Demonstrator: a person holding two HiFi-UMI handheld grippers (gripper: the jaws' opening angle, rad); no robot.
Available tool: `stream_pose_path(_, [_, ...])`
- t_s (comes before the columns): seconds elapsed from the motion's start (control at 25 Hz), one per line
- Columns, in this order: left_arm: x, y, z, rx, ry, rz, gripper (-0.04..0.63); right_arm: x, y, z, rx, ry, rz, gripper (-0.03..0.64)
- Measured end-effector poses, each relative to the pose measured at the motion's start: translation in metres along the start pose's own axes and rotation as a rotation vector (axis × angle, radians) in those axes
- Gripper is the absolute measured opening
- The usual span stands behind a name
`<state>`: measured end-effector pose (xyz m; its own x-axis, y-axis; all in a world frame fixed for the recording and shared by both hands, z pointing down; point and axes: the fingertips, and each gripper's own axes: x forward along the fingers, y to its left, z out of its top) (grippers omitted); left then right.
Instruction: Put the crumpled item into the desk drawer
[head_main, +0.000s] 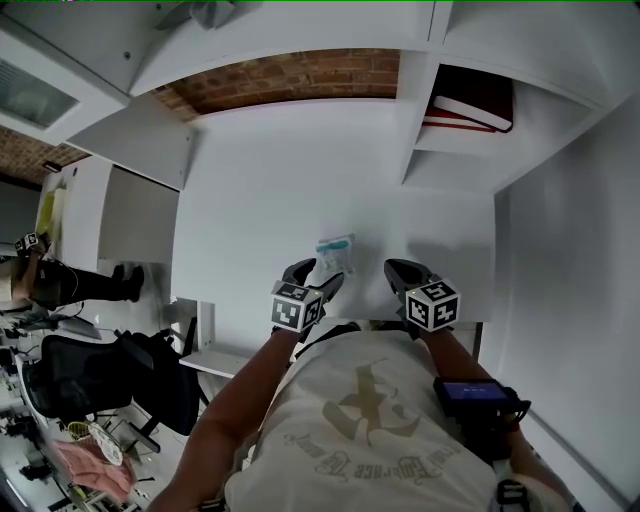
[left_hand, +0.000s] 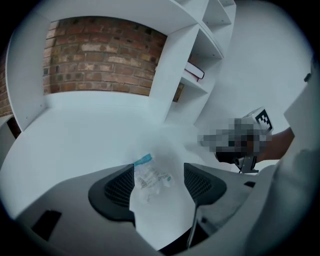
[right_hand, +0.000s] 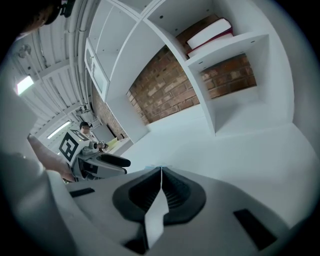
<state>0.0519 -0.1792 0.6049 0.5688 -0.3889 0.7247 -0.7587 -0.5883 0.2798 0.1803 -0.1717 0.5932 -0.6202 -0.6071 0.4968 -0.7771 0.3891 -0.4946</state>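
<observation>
Though vague overhead, wrapper (left_hand: 150, 177) print visible

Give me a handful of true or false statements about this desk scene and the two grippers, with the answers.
1. The left gripper has its jaws apart. True.
2. The right gripper holds the crumpled plastic wrapper. False: its jaws are together and empty; the wrapper lies on the white desk, between the left gripper's jaws.
3. Some books lie on a shelf. True.
4. The wall behind the desk is green tile. False: it is a brick wall.
</observation>
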Motion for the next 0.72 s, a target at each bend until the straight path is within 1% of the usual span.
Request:
stream_pose_path(0.08, [0.006, -0.001, -0.001, 0.031, 0.025, -0.006, 0.311, 0.000, -0.004, 0.000, 0.010, 0.001, -0.002, 0.024])
stream_pose_path(0.28, [0.021, 0.002, -0.004, 0.166, 0.080, -0.025, 0.311, 0.004, -0.012, 0.000, 0.029, 0.003, 0.003, 0.023])
stream_pose_path(0.4, [0.029, 0.003, -0.008, 0.246, 0.129, -0.051, 0.310, 0.004, -0.015, 0.000, 0.036, 0.005, 0.006, 0.025])
stream_pose_path(0.72, [0.042, 0.000, -0.019, 0.542, 0.275, -0.112, 0.310, 0.002, -0.026, -0.001, 0.068, 0.004, -0.001, 0.023])
